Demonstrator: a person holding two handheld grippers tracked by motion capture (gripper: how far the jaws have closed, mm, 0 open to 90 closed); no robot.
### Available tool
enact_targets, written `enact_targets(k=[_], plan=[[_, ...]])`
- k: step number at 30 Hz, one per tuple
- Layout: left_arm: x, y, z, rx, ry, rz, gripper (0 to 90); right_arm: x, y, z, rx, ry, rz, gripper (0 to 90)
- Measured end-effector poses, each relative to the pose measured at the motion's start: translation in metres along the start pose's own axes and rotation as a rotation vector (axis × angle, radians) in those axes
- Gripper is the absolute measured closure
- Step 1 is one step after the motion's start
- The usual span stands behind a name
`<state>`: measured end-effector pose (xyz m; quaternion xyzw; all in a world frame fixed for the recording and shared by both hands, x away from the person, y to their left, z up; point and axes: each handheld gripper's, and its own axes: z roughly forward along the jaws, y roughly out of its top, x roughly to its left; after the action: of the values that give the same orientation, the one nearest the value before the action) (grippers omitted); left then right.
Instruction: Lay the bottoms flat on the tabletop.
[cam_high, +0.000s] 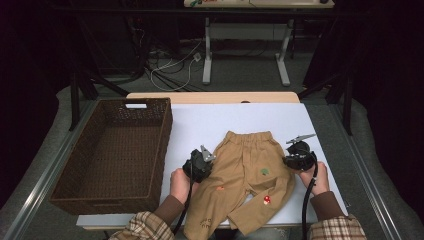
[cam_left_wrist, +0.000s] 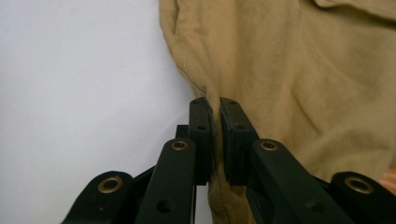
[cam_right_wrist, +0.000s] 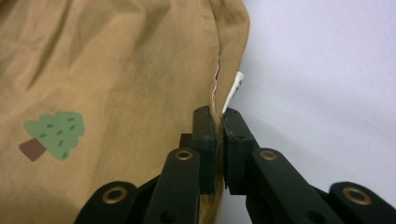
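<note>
A small pair of tan trousers lies flat on the white worktop, waistband toward the far edge and both legs running back toward the person, the cuffs hanging at the near edge. Little motifs dot the cloth — a green tree on one leg, a red mushroom lower down.

The left gripper has its jaws pinched nearly together on the trousers' outer side seam, a ridge of fabric drawn up between the pads. The right gripper does the same on the opposite seam, closed on a fold of cloth just beside a white care label. Each sits at hip height on its own side, as the high view shows.

So both grasps look made; the garment itself is not yet lifted or folded. To the left stands a brown wicker basket, nothing in it — likely the destination. What remains, by my reading, is the fold or lift and the transfer.
</note>
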<state>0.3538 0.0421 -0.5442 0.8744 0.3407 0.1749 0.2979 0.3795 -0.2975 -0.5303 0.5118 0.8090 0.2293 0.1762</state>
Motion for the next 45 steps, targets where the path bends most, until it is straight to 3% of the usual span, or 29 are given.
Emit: enact_targets(k=[4,6,9,13,24,35,45], plan=[[-0.001,0.003,-0.003,-0.001,-0.011,0.009,78.7,0.001,-0.001,0.002,0.023,0.004,-0.015,83.0],[0.0,0.007,-0.004,-0.012,-0.015,0.004,68.8,0.002,0.001,0.002,0.021,-0.001,-0.015,79.0],[0.002,0.015,-0.004,-0.03,0.001,-0.019,53.2,0.001,0.003,0.001,-0.01,-0.004,-0.013,71.1],[0.005,0.025,-0.001,-0.05,0.011,-0.049,46.9,0.001,0.006,0.0,-0.04,-0.001,-0.002,64.7],[0.014,0.048,0.027,-0.025,0.019,-0.12,40.4,0.001,0.019,0.007,-0.087,0.008,0.005,49.9],[0.031,0.061,0.05,0.037,0.024,-0.176,40.3,-0.01,0.036,0.029,-0.078,0.018,0.065,50.9],[0.028,0.067,0.06,0.064,0.007,-0.138,46.3,-0.01,0.044,0.039,-0.075,0.031,0.078,55.1]])
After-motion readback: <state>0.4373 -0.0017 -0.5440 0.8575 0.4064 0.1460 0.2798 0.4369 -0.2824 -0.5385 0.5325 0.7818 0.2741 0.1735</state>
